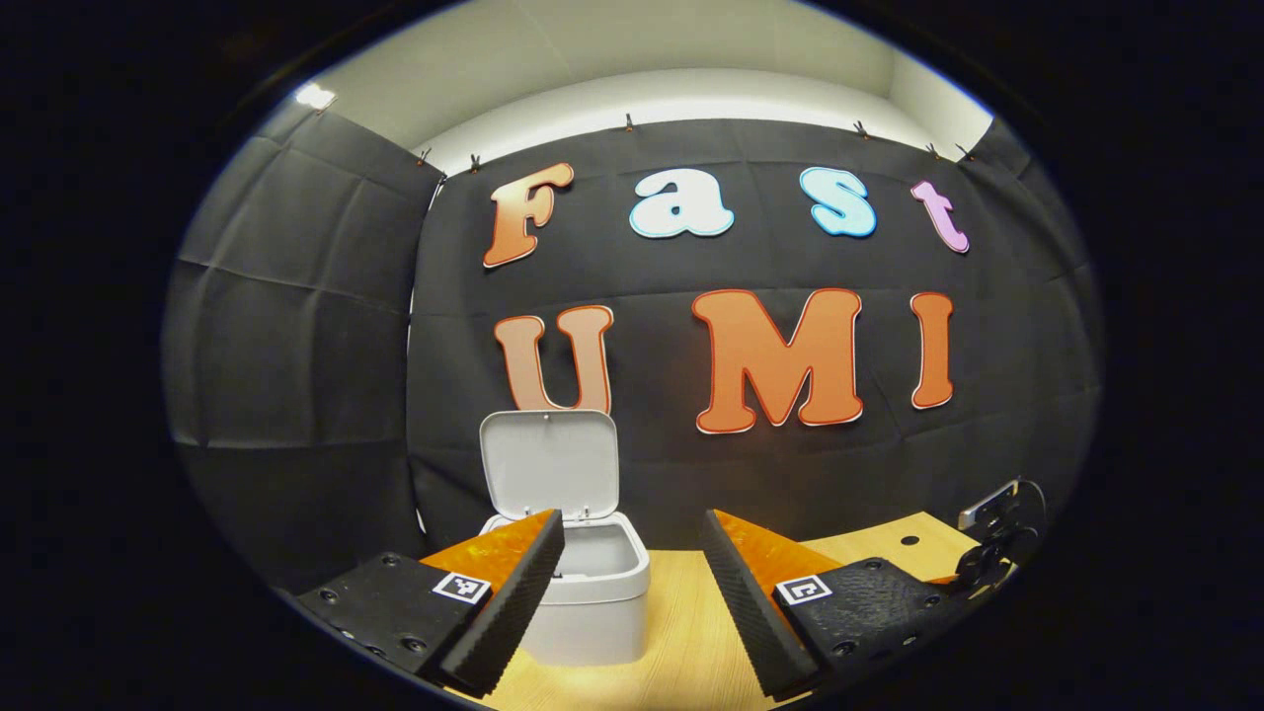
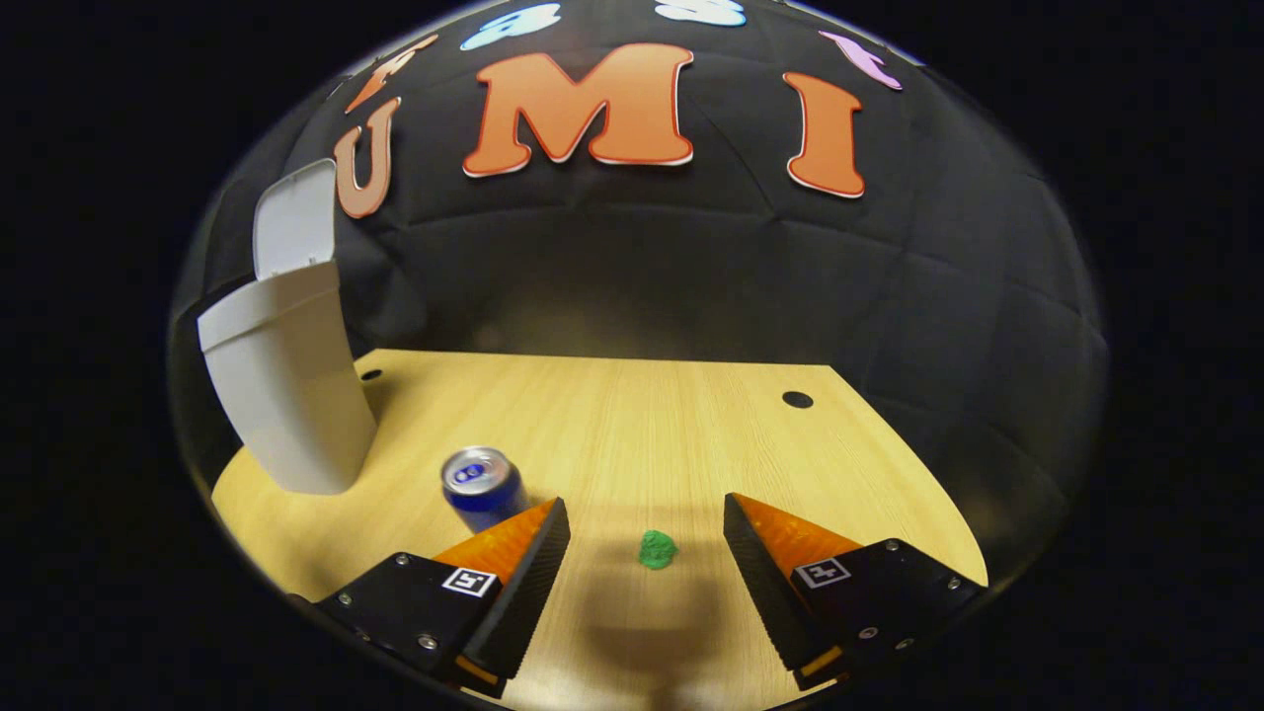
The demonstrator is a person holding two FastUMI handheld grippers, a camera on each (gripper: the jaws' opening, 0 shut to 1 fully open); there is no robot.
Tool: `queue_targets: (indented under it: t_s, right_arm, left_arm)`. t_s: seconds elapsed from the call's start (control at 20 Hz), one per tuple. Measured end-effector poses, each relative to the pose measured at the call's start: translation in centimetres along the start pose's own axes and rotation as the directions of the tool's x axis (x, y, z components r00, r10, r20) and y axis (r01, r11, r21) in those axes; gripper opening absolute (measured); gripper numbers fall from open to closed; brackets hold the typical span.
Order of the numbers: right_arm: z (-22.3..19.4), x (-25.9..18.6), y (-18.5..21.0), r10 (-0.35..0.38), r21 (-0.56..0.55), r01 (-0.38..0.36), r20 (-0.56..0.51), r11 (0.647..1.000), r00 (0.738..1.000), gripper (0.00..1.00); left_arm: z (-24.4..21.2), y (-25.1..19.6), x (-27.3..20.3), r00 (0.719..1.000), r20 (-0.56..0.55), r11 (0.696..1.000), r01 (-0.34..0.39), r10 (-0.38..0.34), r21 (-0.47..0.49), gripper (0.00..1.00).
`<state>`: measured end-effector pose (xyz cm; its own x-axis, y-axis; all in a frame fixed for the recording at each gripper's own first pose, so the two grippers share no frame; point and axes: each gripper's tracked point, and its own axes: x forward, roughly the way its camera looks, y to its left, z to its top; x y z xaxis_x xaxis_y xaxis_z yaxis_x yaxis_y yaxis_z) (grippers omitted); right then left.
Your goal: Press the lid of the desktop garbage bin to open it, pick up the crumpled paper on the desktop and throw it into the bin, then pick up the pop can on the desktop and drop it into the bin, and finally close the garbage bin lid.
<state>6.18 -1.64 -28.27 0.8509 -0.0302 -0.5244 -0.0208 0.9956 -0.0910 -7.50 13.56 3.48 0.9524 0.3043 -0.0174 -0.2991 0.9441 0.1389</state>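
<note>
The white desktop bin (image 1: 592, 602) stands on the wooden table with its lid (image 1: 550, 464) swung up and open. My left gripper (image 1: 632, 528) is open above the table, its left finger in front of the bin's near rim. In the right gripper view the bin (image 2: 286, 390) stands at the far left, lid (image 2: 294, 217) raised. A small green crumpled paper (image 2: 657, 549) lies on the table between the fingers of my open right gripper (image 2: 647, 513), a little beyond their tips. A blue pop can (image 2: 482, 488) stands upright just left of the left finger.
The wooden table (image 2: 632, 415) has a round hole (image 2: 797, 400) near its back right corner and another by the bin. Black cloth walls close the booth behind and at the sides. A dark clamp-like fixture (image 1: 1002, 538) sits at the table's right edge.
</note>
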Motion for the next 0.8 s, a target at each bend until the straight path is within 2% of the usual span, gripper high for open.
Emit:
queue_targets:
  t_s: [0.15,0.25,0.4,0.6,0.8]
  right_arm:
    - [-3.3,2.9,-0.6,-0.022,-0.029,0.019,-0.101,0.999,0.995,0.94]
    - [-5.4,4.4,0.0,-0.006,-0.013,0.004,-0.177,1.0,0.984,0.94]
    - [-6.6,5.7,0.0,-0.012,-0.026,0.007,-0.208,1.0,0.978,0.92]
    - [-8.3,6.5,0.1,-0.022,-0.043,0.011,-0.257,0.999,0.966,0.82]
    - [-9.5,6.4,1.2,0.02,-0.026,-0.029,-0.3,0.999,0.954,0.64]
  left_arm:
    - [-0.2,0.4,-1.3,1.0,-0.015,0.999,-0.027,0.028,0.035,0.89]
    - [-0.7,0.8,-1.8,0.998,-0.034,0.998,-0.043,0.044,0.048,0.89]
    - [-1.3,1.5,-2.3,0.996,-0.059,0.996,-0.068,0.072,0.054,0.89]
    - [-1.9,1.9,-2.3,0.994,-0.077,0.995,-0.08,0.084,0.051,0.89]
    - [-2.5,1.4,-1.6,0.994,-0.095,0.997,-0.058,0.062,0.048,0.89]
